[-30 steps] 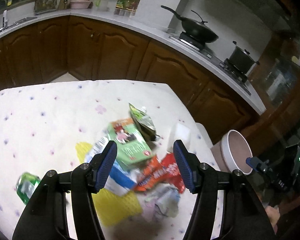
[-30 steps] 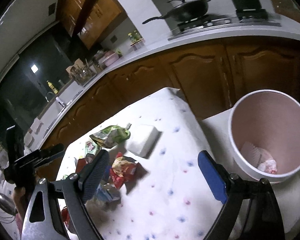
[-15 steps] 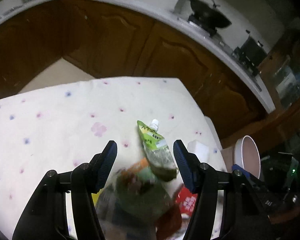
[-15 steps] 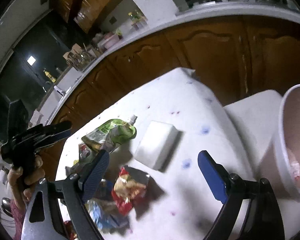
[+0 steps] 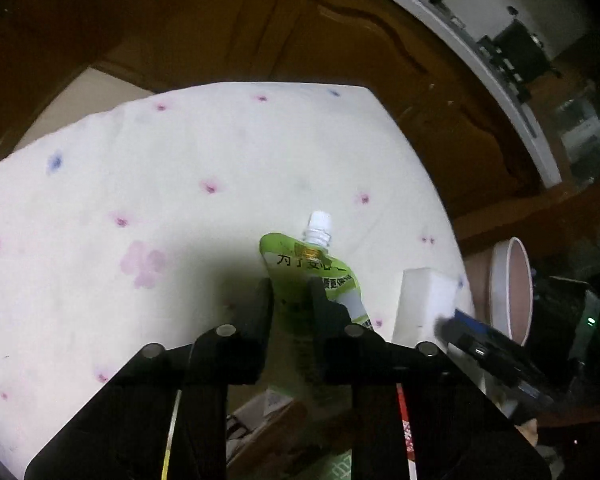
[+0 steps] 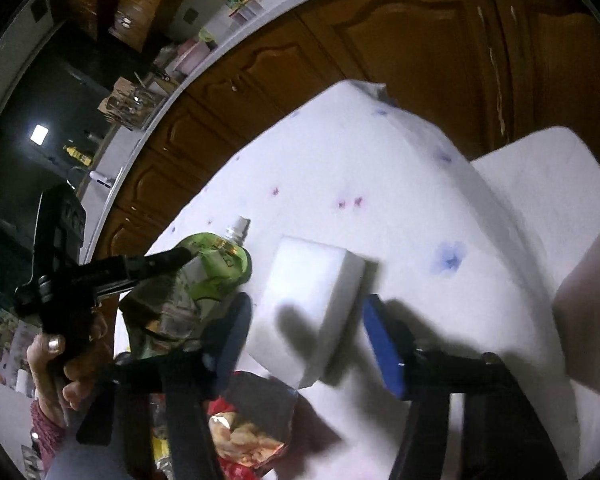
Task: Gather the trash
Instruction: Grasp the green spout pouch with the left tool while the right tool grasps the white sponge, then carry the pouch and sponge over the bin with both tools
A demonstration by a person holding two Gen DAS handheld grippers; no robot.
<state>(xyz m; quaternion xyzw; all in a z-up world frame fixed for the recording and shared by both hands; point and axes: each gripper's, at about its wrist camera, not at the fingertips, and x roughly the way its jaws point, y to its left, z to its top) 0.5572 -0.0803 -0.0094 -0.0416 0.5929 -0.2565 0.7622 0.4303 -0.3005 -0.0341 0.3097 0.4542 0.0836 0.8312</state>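
On table | left tongs [image 5: 290, 298] closing on green pouch [image 5: 312, 268] | right tongs [image 6: 306, 320] closing around white block [image 6: 312, 276]

A green spouted drink pouch [image 5: 314, 268] with a white threaded neck lay flat on the flowered tablecloth, just beside a white foam block [image 6: 308, 300].

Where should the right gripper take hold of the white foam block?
Grip the white foam block across its two long side faces, coming down from above. It lies flat and free on the tablecloth, and the right gripper, now closing, already straddles its narrow width.
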